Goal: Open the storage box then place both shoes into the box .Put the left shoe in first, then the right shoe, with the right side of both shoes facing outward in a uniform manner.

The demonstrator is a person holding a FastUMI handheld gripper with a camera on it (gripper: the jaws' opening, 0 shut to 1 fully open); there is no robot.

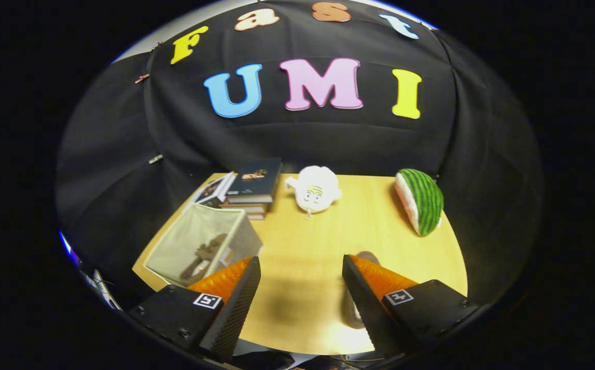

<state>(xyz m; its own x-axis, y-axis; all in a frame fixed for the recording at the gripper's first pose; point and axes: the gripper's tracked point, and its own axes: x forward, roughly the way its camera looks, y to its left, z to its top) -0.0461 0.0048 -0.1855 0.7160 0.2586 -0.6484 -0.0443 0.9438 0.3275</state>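
Observation:
A grey fabric storage box (174, 239) stands open at the table's left side, just beyond my left finger. One brown shoe (204, 255) lies inside it. The second shoe (367, 255) rests on the table, mostly hidden behind my right finger, with a strip of it showing along that finger's inner side. My gripper (301, 262) is open above the wooden table (302, 231), and nothing sits between its fingers.
A stack of books (251, 185) lies at the table's back left, behind the box. A white plush toy (315, 190) sits at the back middle and a watermelon-slice plush (421, 200) at the back right. Black cloth walls surround the table.

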